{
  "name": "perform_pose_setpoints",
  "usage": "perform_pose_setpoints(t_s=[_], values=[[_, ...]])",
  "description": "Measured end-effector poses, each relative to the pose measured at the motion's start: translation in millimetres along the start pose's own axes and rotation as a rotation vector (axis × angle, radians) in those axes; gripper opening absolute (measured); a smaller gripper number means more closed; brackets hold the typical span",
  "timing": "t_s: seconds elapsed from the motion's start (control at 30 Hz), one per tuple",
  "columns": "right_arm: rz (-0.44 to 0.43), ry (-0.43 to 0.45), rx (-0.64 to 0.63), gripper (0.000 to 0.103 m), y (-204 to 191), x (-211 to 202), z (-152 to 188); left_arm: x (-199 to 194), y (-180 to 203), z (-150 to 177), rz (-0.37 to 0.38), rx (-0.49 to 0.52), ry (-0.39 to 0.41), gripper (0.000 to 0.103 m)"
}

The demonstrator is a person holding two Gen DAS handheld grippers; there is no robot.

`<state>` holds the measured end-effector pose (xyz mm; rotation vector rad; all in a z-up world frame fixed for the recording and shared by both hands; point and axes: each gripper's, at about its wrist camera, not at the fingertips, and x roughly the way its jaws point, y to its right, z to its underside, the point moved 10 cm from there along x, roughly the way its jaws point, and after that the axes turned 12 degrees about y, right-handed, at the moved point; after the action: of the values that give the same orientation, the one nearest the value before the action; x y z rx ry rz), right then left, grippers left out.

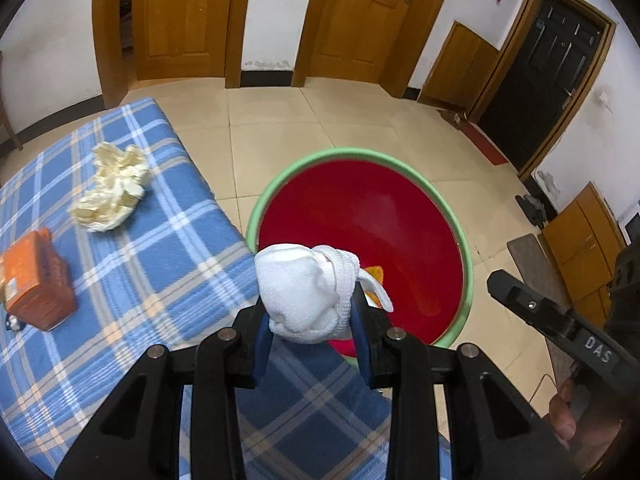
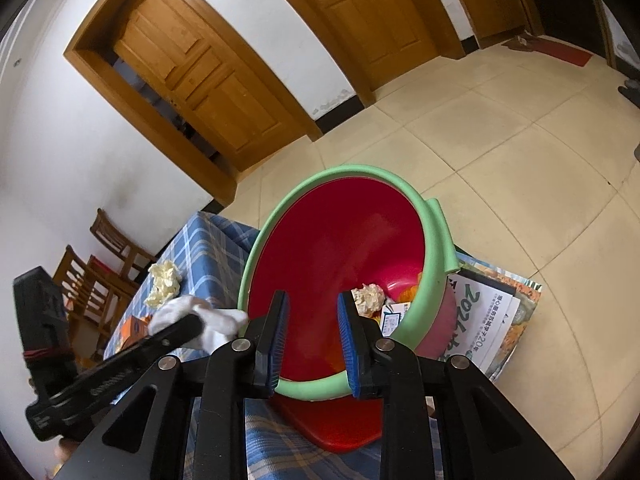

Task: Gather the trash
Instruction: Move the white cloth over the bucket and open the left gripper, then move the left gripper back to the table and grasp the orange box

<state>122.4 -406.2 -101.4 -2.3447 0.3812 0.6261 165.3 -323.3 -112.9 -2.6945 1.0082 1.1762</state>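
My left gripper [image 1: 310, 308] is shut on a crumpled white paper towel [image 1: 308, 290] and holds it over the near rim of a red bin with a green rim [image 1: 440, 196]. The towel also shows in the right wrist view [image 2: 192, 314]. My right gripper [image 2: 312, 320] is open and empty, just above the bin's near rim [image 2: 316, 388]. Inside the bin lie a cream paper wad [image 2: 368, 296] and other scraps. A cream crumpled paper [image 1: 112, 188] and an orange box [image 1: 38, 280] lie on the blue plaid tabletop [image 1: 168, 264].
The bin stands on the tiled floor [image 1: 320, 120] at the table's corner. A printed poster [image 2: 480, 320] lies under it. Wooden chairs [image 2: 100, 264] stand beyond the table. Wooden doors [image 1: 180, 16] line the far wall.
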Motion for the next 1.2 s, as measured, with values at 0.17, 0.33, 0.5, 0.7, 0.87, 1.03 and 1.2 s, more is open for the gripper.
perform_pose_setpoints(t_s=[0.17,0.33,0.5,0.7,0.87,1.03,1.2], values=[[0.007,-0.003,0.014,0.026,4.3,0.3,1.3,10.2,8.7,4.0,0.003,0.034,-0.018,0.039],[0.012,-0.005,0.022,0.026,6.2,0.1,1.1,11.6,11.6,2.5,0.008,0.038,-0.015,0.057],[0.012,-0.004,0.023,0.026,5.6,-1.7,1.4,5.4,7.2,0.4,-0.012,0.031,0.004,0.058],[0.005,-0.01,0.015,0.027,1.9,-2.2,4.6,-12.2,-16.9,-2.6,-0.048,-0.021,0.037,0.058],[0.006,-0.015,0.007,0.035,-2.5,-3.9,6.4,-29.8,-40.9,-8.9,-0.088,-0.074,0.078,0.058],[0.008,-0.019,-0.003,0.048,-9.2,-4.2,8.5,-47.5,-70.5,-16.6,-0.15,-0.115,0.122,0.063],[0.009,-0.032,-0.013,0.055,-17.0,-3.0,13.0,-65.4,-107.2,-18.1,-0.237,-0.158,0.161,0.068]])
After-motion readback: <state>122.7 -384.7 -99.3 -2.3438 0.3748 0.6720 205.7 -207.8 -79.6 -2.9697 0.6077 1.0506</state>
